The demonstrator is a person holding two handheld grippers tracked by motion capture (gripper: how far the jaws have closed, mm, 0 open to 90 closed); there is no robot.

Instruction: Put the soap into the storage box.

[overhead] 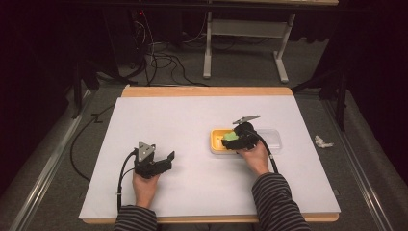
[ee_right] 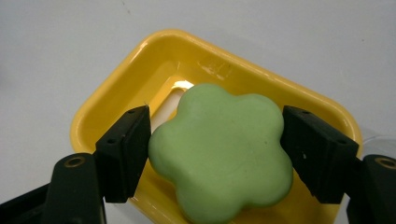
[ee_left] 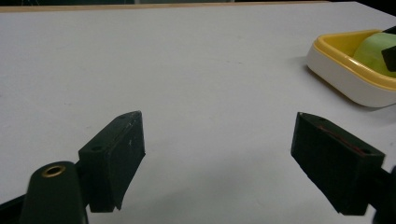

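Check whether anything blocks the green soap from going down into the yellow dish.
Nothing visible does. The green flower-shaped soap sits between the right gripper jaws directly over the yellow dish, whose interior looks clear beneath it. The left gripper rests open, well away on the table.

A white sheet (overhead: 192, 144) covers the table, leaving a wooden edge (overhead: 207, 91) bare along the far side. Beyond it, black cables (overhead: 163, 60) snake over the grey carpet (overhead: 240, 72) past a white desk frame (overhead: 245, 29). A crumpled white scrap (overhead: 322, 142) (possibly paper) lies on the floor at the right.
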